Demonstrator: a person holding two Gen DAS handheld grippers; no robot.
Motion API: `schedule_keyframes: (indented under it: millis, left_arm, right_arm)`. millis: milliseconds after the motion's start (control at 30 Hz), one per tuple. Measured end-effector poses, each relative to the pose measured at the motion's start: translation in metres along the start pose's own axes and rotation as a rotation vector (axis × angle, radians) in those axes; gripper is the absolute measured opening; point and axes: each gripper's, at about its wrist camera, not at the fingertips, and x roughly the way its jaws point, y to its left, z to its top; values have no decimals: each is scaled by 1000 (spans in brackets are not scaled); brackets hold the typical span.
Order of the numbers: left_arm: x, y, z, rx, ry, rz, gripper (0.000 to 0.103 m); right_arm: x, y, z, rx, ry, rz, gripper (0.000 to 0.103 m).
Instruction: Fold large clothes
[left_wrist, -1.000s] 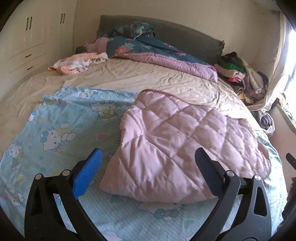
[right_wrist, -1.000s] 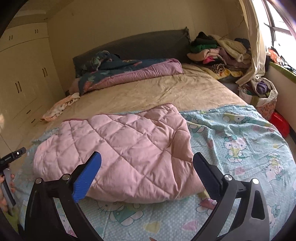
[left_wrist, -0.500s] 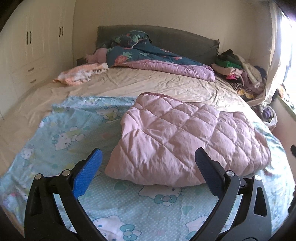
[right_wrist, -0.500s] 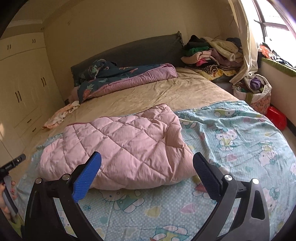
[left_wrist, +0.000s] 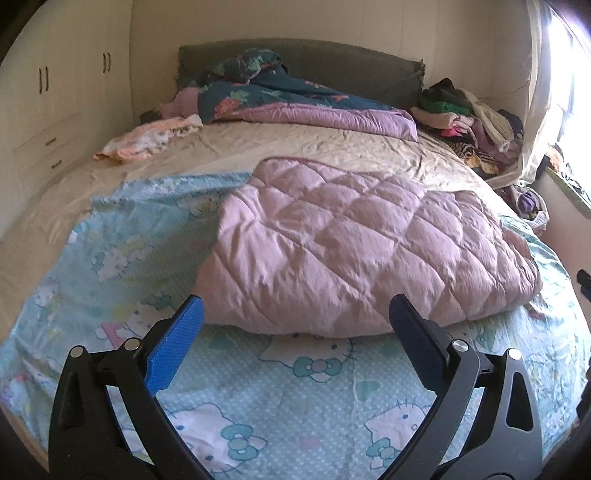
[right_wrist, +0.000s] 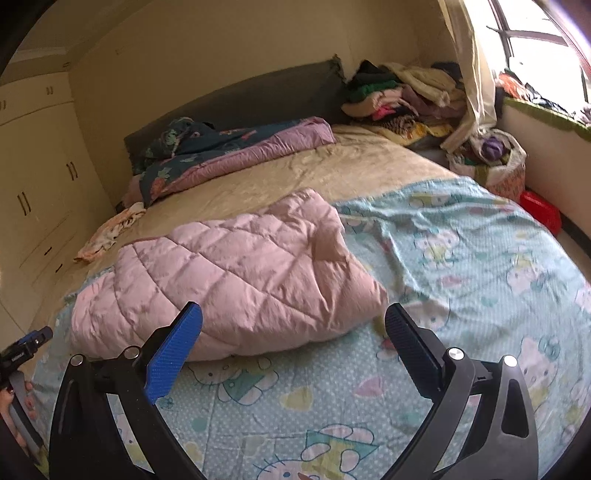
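Since both the left claw (left_wrist: 295, 317) and right claw (right_wrist: 293, 323) are held wide open and empty above the bed (left_wrist: 332, 147), the folded pink quilted garment (left_wrist: 354, 243) is judged liable to puff open if left unpressed.

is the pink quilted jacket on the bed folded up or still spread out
Folded. The pink jacket lies as a compact, doubled-over bundle on the cartoon sheet, no sleeves showing. Neither claw touches it.
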Motion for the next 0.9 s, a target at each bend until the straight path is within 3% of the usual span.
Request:
schedule_keyframes:
  millis: [600, 900]
  left_arm:
    - [64, 1, -29, -60, 150, -36, 94]
    - [84, 16, -34, -205, 219, -160, 94]
  right_arm:
    - [51, -8, -28, 10, 116, -47, 99]
    - [69, -9, -32, 44, 157, -38, 99]
